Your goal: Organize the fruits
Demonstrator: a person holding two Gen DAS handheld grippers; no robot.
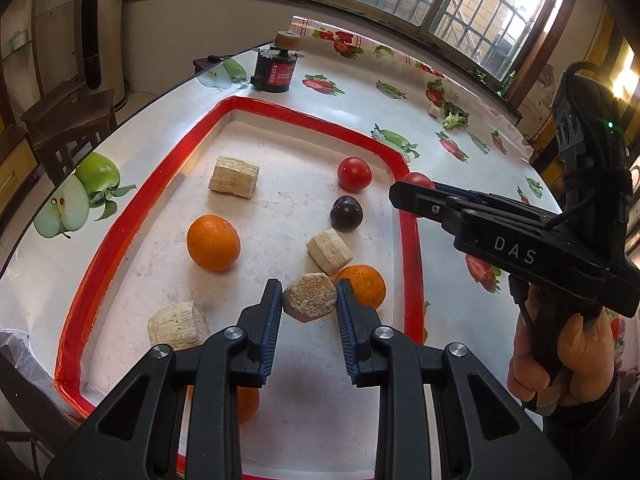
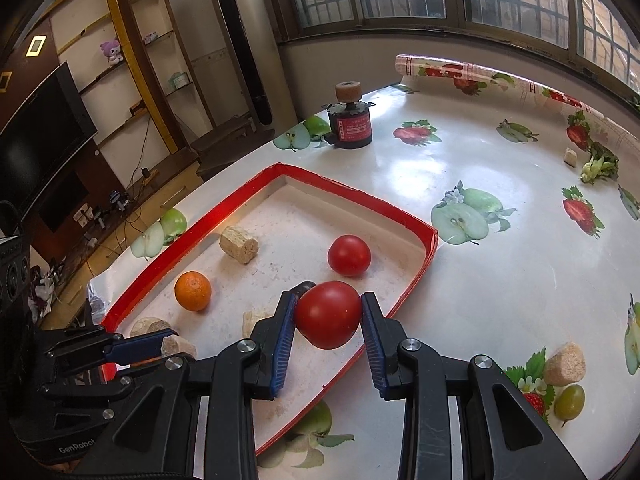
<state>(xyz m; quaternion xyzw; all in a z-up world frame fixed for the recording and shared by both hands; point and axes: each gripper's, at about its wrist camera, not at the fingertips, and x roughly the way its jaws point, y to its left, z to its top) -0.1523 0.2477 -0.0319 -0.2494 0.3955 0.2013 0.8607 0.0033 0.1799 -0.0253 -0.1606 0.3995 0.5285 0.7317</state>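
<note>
my left gripper (image 1: 309, 300): closed on a tan faceted chunk (image 1: 310, 298), both blue pads touching its sides, held over the near part of the tray.
my right gripper (image 2: 328, 314): closed on a glossy red tomato (image 2: 328, 314), pads pressed to both sides, held above the tray's right rim.
tray (image 1: 132, 216): red-rimmed, pale speckled floor, lying on the table.
fruit in tray: a second tomato (image 1: 354, 174) near the far right corner; a dark plum (image 1: 346, 213) just in front of it; one orange (image 1: 213, 242) left of centre; another orange (image 1: 362, 284) just behind my left gripper's right finger.
pale blocks: three fibrous cream pieces in the tray, far (image 1: 234, 177), middle (image 1: 329, 251) and near left (image 1: 178, 325).
outside tray: a green grape (image 2: 569, 401) and a beige chunk (image 2: 564, 364) at the right, touching.
hard to see: a third orange (image 1: 246, 404) is mostly hidden under my left gripper; in the right wrist view the plum is nearly covered by the held tomato.
table (image 2: 460, 168): glossy white cloth printed with apples and strawberries; a black and red cylinder (image 2: 352, 124) stands at the far edge.
room: barred windows behind, shelves and a dark screen at the left.
</note>
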